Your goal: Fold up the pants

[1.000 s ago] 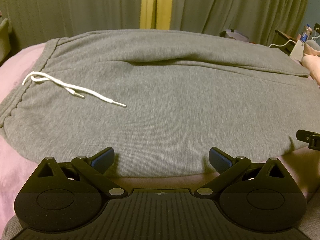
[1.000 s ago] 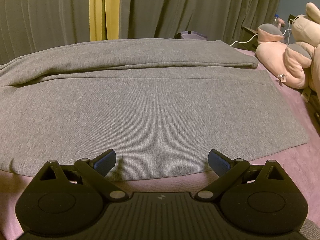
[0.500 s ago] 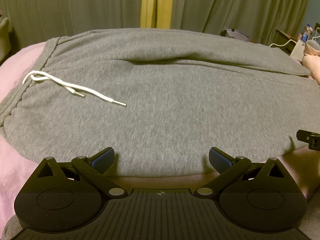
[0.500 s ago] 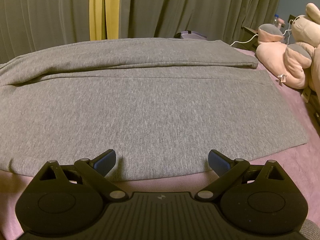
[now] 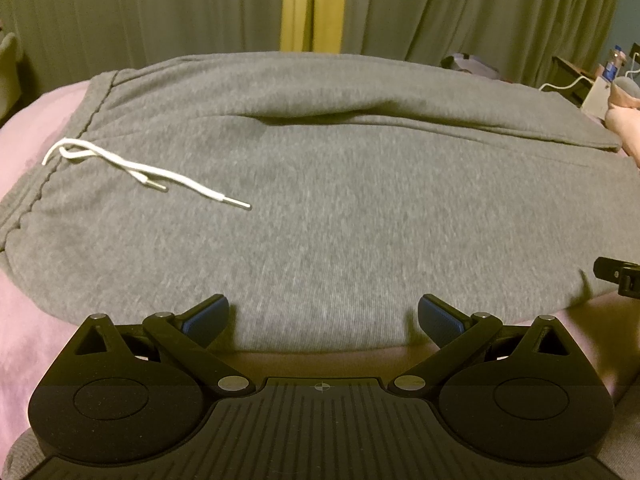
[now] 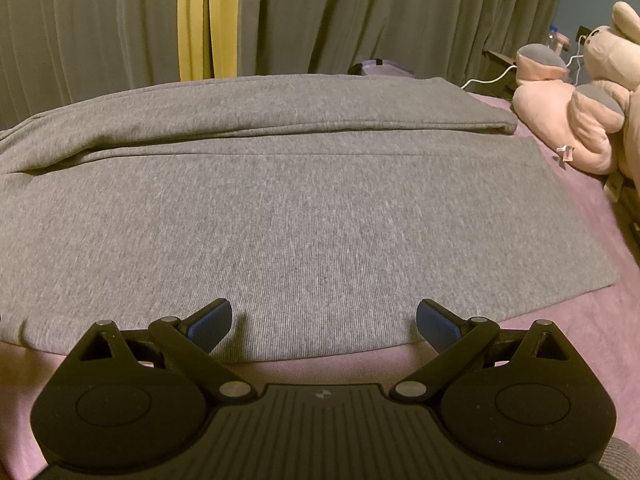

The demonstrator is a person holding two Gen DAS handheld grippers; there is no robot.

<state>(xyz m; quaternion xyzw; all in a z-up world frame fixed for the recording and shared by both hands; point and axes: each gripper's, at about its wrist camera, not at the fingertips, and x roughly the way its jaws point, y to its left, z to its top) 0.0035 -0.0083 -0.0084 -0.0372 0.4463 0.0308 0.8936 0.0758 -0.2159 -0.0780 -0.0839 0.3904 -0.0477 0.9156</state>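
Grey sweatpants [image 5: 340, 208] lie flat across a pink bed, waistband at the left with a white drawstring [image 5: 132, 168] resting on the fabric. The legs [image 6: 312, 208] run to the right, the far leg overlapping the near one along a long fold. My left gripper [image 5: 323, 320] is open at the near edge of the pants, by the hip section, nothing between its blue pads. Over the near leg's edge my right gripper [image 6: 324, 322] also stands open and holds nothing. A black tip of the right gripper [image 5: 618, 276] shows at the right edge of the left wrist view.
Pink bedding [image 6: 592, 320] surrounds the pants. Pink plush toys [image 6: 576, 124] sit at the right by the leg cuffs. Green curtains with a yellow strip [image 5: 300, 4] hang behind the bed. A nightstand with a bottle and cable [image 5: 600, 80] stands far right.
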